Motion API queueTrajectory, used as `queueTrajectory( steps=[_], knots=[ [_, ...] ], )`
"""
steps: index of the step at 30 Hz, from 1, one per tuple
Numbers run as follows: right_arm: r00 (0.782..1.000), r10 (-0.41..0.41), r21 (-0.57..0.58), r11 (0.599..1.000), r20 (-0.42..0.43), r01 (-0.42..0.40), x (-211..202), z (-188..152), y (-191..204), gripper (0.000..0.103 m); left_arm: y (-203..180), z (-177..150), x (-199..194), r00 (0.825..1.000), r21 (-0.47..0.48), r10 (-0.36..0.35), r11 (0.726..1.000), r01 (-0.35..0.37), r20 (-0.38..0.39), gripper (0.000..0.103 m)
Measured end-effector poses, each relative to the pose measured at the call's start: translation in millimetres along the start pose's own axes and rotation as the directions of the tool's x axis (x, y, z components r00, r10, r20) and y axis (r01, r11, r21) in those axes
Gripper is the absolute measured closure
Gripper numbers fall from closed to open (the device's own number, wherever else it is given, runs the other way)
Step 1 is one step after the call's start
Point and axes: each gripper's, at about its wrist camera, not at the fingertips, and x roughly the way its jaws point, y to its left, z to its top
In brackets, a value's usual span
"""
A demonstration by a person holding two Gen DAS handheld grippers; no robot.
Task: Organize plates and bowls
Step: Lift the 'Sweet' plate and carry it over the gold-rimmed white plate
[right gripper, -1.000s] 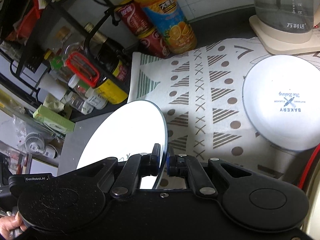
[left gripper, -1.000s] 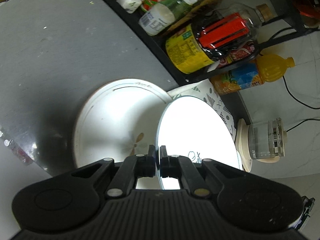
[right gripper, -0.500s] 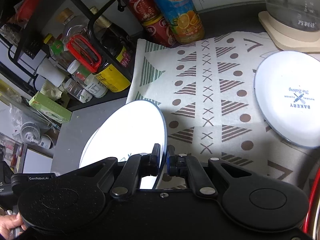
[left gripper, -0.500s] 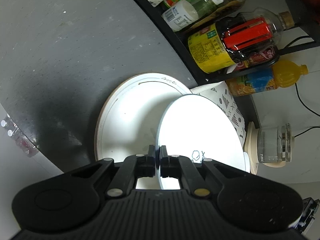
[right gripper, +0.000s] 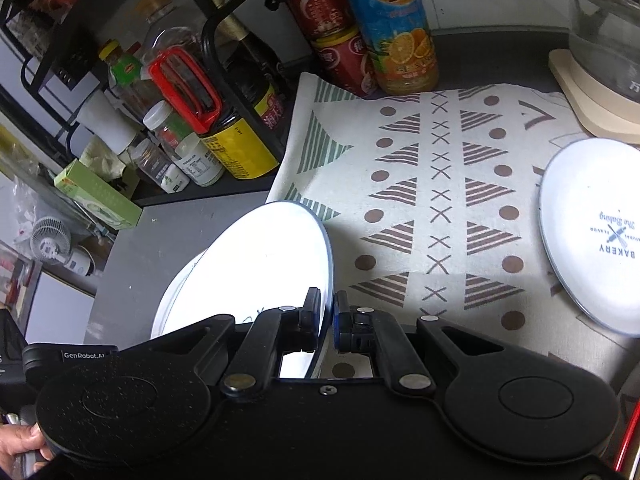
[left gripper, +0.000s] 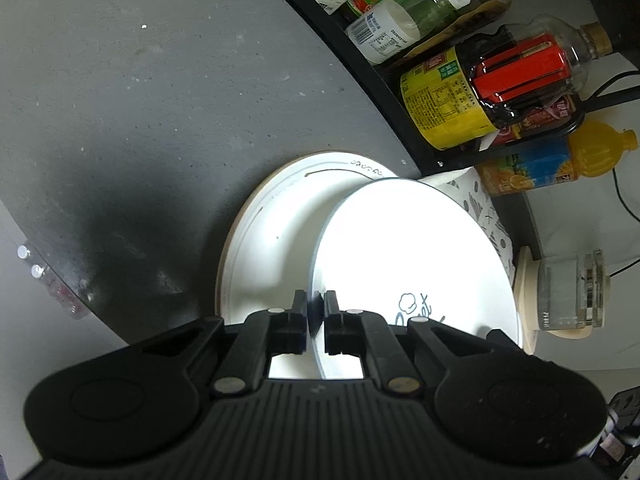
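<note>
Small white blue-rimmed plate is pinched at its rim by both the left gripper and the right gripper, held tilted on edge. Just behind it, a large white round plate with a thin line border lies flat on the grey speckled countertop. A patterned cloth mat is spread beside, with a white "BAKERY" plate on it. Further back, a black wire rack of sauce bottles, an orange juice bottle and a glass kettle on a cream base are seen.
</note>
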Motion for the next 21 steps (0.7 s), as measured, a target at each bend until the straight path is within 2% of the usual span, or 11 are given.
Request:
queueTrajectory(
  steps=[21],
  knots=[
    [0.999, -0.044, -0.041, 0.998, 0.009, 0.044, 3, -1, 11, 0.098, 2, -6, 10, 0.998, 0.030, 0.059, 0.998, -0.059, -0.005, 0.094]
  ],
)
